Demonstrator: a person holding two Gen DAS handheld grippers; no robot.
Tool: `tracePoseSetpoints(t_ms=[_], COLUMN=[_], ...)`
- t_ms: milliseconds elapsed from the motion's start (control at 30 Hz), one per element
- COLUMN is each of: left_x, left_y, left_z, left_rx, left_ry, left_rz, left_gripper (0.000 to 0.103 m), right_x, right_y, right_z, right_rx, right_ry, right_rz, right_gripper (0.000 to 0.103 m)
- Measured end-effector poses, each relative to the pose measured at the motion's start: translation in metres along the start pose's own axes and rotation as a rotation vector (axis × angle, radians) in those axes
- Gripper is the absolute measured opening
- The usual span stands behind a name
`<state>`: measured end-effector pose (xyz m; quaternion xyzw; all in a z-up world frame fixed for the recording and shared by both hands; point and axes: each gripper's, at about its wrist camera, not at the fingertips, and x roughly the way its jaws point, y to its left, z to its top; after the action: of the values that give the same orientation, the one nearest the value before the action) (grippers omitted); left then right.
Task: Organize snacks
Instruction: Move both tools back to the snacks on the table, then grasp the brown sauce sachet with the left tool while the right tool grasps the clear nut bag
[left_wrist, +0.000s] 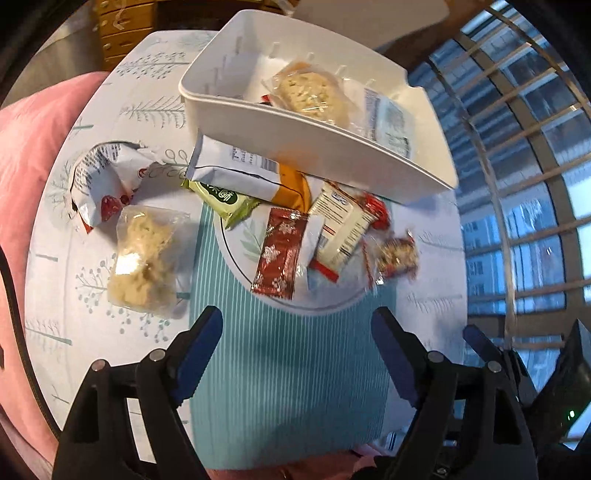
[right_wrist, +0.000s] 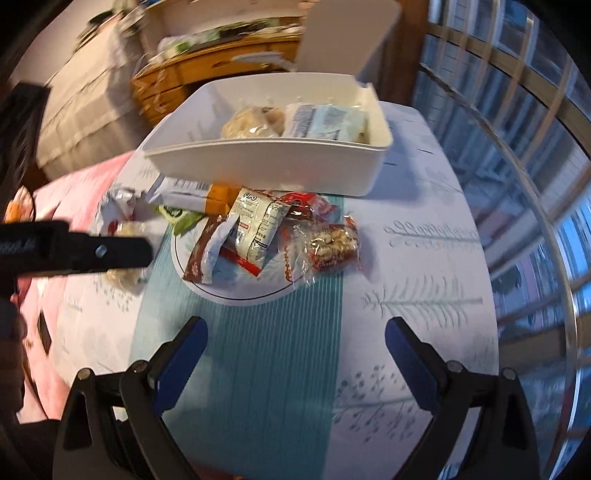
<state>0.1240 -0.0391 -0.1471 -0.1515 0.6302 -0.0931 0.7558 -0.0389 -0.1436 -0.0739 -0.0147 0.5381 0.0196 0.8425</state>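
Both grippers are hovering over the bench, jaws apart and empty: left gripper (left_wrist: 297, 334), right gripper (right_wrist: 295, 343). The snack pile (left_wrist: 325, 236) is lying loose on the bench, just in front of the white bin (left_wrist: 314, 147), which is already holding a few packets. Looks like the pick step is underway. The next move calls for dropping onto one packet, maybe the red snowflake wrapper (left_wrist: 280, 254), and closing squarely without snagging its neighbours.
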Motion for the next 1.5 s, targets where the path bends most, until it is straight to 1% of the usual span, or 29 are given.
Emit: tracePoseSetpoints(t_ms=[167,400,600,733,833,933,1033,1100,1133,1200,1267,1300,1333,1500], left_x=[0.023,0.051,0.071,0.082,0.089,0.101,0.107,0.109,0.110,0.110,0.112,0.112,0.113,0.117], left_y=[-0.003,-0.004,-0.005,-0.004,-0.006,-0.010,-0.011,-0.014,-0.015,-0.016,-0.018,-0.019,-0.020,-0.027], left_z=[0.007,0.020,0.028,0.031,0.036,0.040,0.042,0.045,0.047,0.052,0.055,0.056,0.057,0.064], left_rx=[-0.086,-0.144,-0.156,-0.172,-0.170,-0.170,-0.157,-0.148,-0.146,-0.138,-0.129,-0.130,-0.131,-0.133], left_ry=[-0.024,-0.037,-0.032,-0.035,-0.036,-0.019,-0.020,-0.025,-0.025,-0.023,-0.011,-0.011,-0.011,0.002], left_rz=[0.066,0.150,0.195,0.214,0.224,0.228,0.242,0.253,0.259,0.265,0.257,0.248,0.239,0.249], left_gripper=[0.083,0.083,0.083,0.082,0.080,0.069,0.065,0.056,0.051,0.043,0.041,0.038,0.038,0.037], right_x=[0.017,0.049,0.072,0.084,0.090,0.099,0.108,0.109,0.109,0.109,0.110,0.109,0.107,0.108], right_y=[-0.020,-0.037,-0.035,-0.029,-0.027,-0.029,-0.033,-0.033,-0.033,-0.032,-0.033,-0.032,-0.029,-0.030], right_z=[0.011,0.020,0.023,0.024,0.027,0.029,0.031,0.031,0.030,0.030,0.031,0.031,0.029,0.028], right_rx=[-0.071,-0.142,-0.201,-0.271,-0.300,-0.312,-0.308,-0.309,-0.314,-0.326,-0.339,-0.347,-0.355,-0.363], right_ry=[0.006,0.018,0.013,-0.002,-0.020,-0.021,0.001,0.003,-0.001,-0.004,-0.005,-0.005,-0.006,-0.001], right_rz=[0.028,0.061,0.084,0.078,0.075,0.064,0.066,0.082,0.088,0.105,0.134,0.148,0.156,0.169], right_gripper=[0.097,0.096,0.093,0.093,0.093,0.091,0.085,0.084,0.083,0.078,0.067,0.064,0.058,0.057])
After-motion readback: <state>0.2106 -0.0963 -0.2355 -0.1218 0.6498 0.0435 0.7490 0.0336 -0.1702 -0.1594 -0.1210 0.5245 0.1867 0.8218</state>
